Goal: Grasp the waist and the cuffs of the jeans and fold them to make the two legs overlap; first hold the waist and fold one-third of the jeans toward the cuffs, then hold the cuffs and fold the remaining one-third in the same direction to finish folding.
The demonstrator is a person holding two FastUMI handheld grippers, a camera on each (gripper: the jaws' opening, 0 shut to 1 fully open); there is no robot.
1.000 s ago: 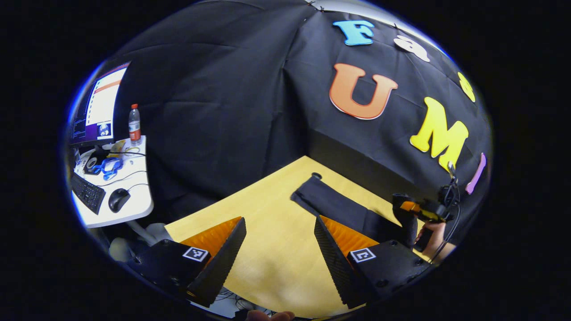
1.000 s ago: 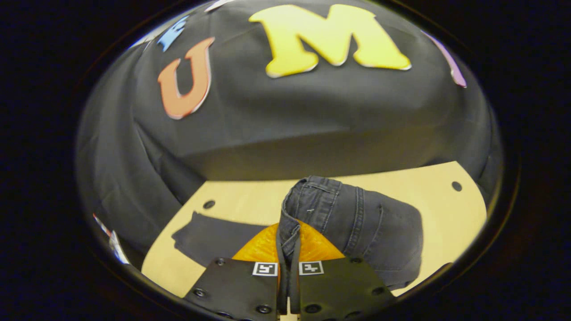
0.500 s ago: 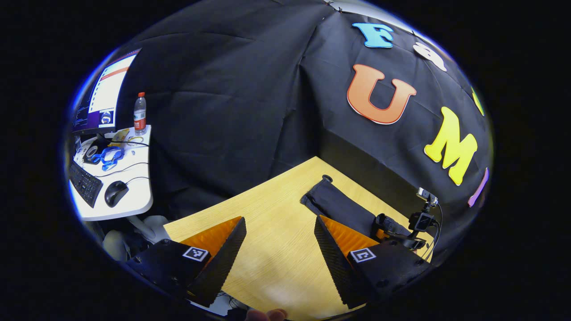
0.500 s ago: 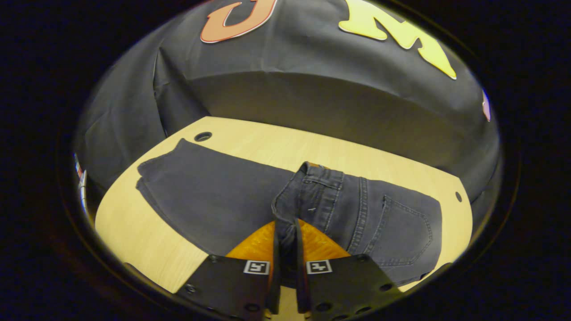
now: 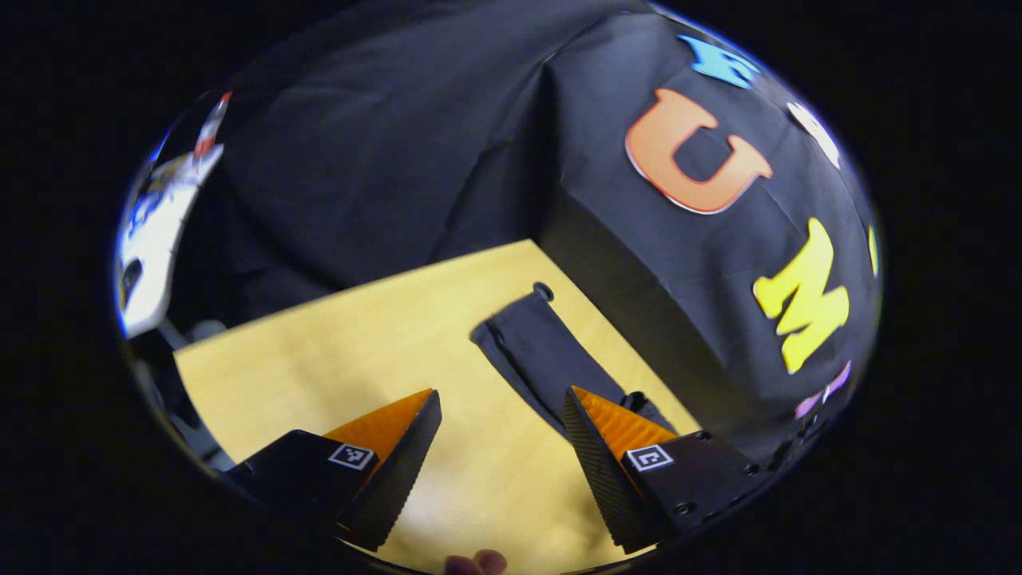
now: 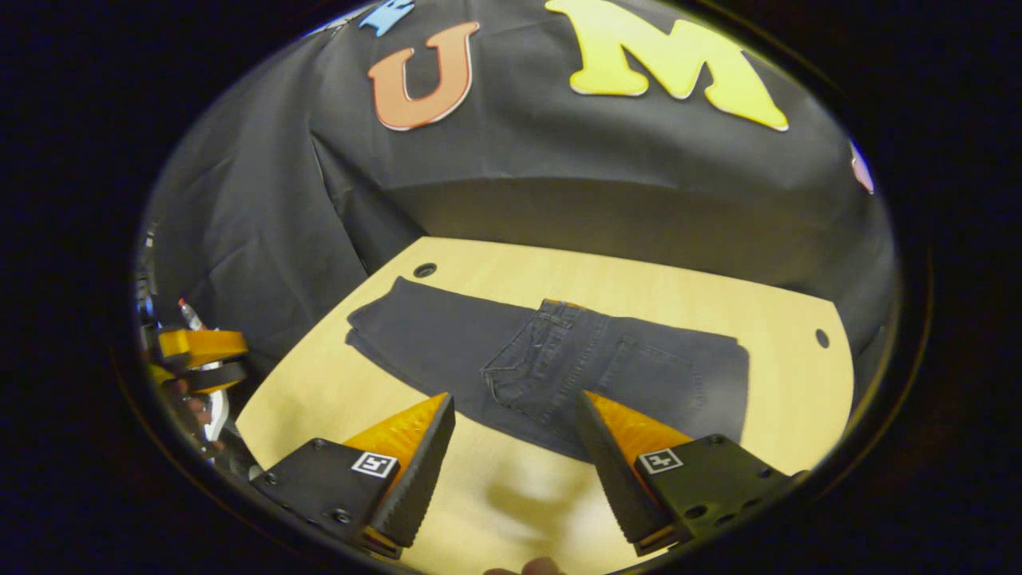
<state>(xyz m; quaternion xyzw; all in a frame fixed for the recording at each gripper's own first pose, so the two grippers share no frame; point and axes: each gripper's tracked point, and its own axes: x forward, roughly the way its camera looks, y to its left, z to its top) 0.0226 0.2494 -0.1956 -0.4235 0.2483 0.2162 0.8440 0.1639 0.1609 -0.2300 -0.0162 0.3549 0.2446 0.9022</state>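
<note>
A pale wooden table [image 6: 639, 279] is seen set against the black cloth wall, with small round holes [image 6: 425, 270] near its far corners. Dark grey jeans [image 6: 559, 359] are laid flat across the middle of the table in the right gripper view. The waist [image 6: 531, 363] has been folded over onto the legs, so that its band, seams and a back pocket are shown on top, around the middle of the garment. The legs are stacked one over the other and are stretched out to the left, with the cuffs [image 6: 371, 323] lying just beside the hole at the far left corner. The fabric is seen lying mostly smooth, with a slight ridge at the waist. In the left gripper view the cuff end [image 5: 499, 327] is seen as a dark strip beside a hole [image 5: 543, 291]. The right gripper [image 6: 515, 415] is held with its fingers spread apart above the table's near edge, nothing between them. The left gripper [image 5: 501, 407] is likewise spread wide and empty, over bare wood near the cuffs.
</note>
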